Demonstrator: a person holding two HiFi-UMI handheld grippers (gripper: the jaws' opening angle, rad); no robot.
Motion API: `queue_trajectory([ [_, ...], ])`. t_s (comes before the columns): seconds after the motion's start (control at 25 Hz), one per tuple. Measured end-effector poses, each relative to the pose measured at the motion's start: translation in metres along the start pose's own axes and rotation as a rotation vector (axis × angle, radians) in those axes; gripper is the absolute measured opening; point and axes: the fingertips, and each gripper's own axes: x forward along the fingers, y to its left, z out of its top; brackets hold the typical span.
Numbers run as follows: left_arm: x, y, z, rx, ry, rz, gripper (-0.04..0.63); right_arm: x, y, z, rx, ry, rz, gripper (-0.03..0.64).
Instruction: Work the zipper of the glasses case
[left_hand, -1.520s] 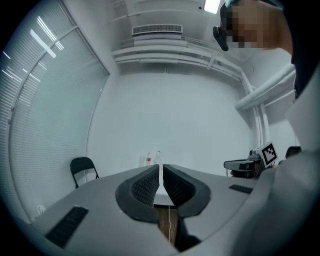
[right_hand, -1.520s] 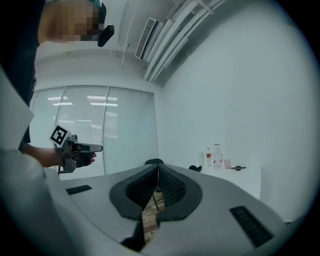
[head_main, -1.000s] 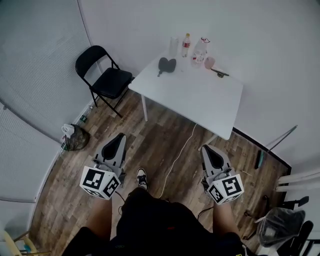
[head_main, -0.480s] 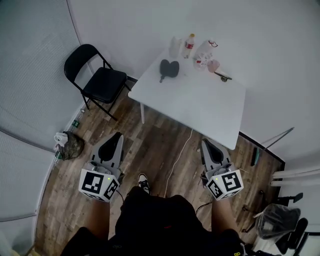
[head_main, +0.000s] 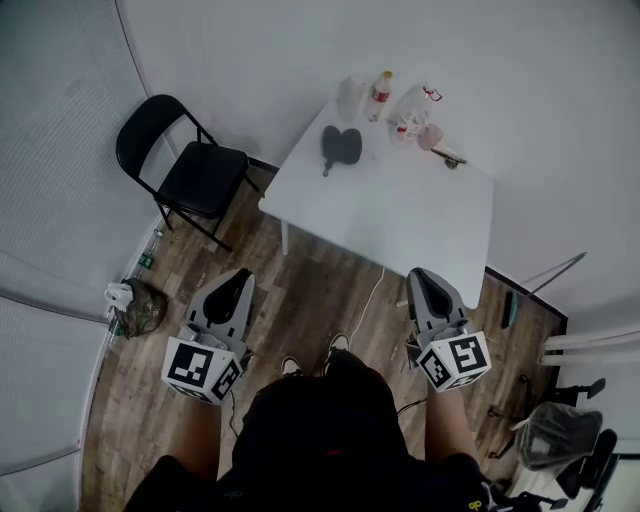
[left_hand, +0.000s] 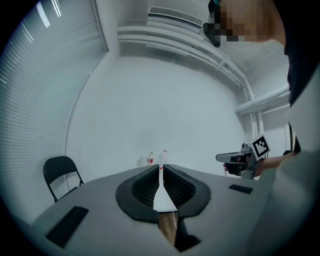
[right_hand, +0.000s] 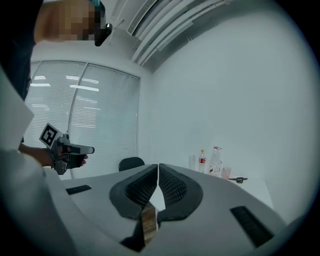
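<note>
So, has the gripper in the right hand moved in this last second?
Yes. The right gripper has come forward toward the white table: floor showed between its tip and the table's near edge, and now the tip meets that edge.

The person has stepped toward the table (head_main: 400, 220), so it and the glasses case (head_main: 341, 145) lie nearer now. In the head view the chair (head_main: 185, 170) and the floor bag (head_main: 135, 308) have slid toward 8 o'clock.

Your glasses case (head_main: 341, 145) is a small dark shape with two rounded lobes side by side. It lies flat on the white table (head_main: 400, 215), near the table's far left corner. Its zipper is too small to make out.
</note>
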Motion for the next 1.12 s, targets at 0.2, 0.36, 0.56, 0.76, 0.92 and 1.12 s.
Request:
queue_trajectory([
  [0.2, 0.030, 0.018, 0.000, -0.004, 0.011, -0.003, 0.043, 0.038, -0.020, -0.003, 0.008, 0.008, 0.006, 0.022],
  [0.36, 0.063, 0.036, 0.003, -0.009, 0.009, 0.011, 0.043, 0.077, -0.039, -0.004, 0.013, 0.017, 0.020, 0.023],
  [0.56, 0.124, 0.054, 0.012, -0.008, 0.001, 0.012, 0.043, 0.127, -0.093, 0.003, 0.018, 0.018, 0.004, 0.022],
  [0.76, 0.205, 0.066, 0.019, -0.023, 0.012, 0.026, 0.043, 0.182, -0.150, -0.004, 0.040, 0.046, 0.018, 0.023],
  [0.92, 0.265, 0.075, 0.021, -0.025, 0.028, 0.047, 0.043, 0.228, -0.197, -0.014, 0.078, 0.082, 0.033, 0.023],
  [1.12, 0.321, 0.084, 0.020, -0.037, 0.040, 0.068, 0.043, 0.283, -0.239, -0.026, 0.120, 0.116, 0.078, 0.023],
])
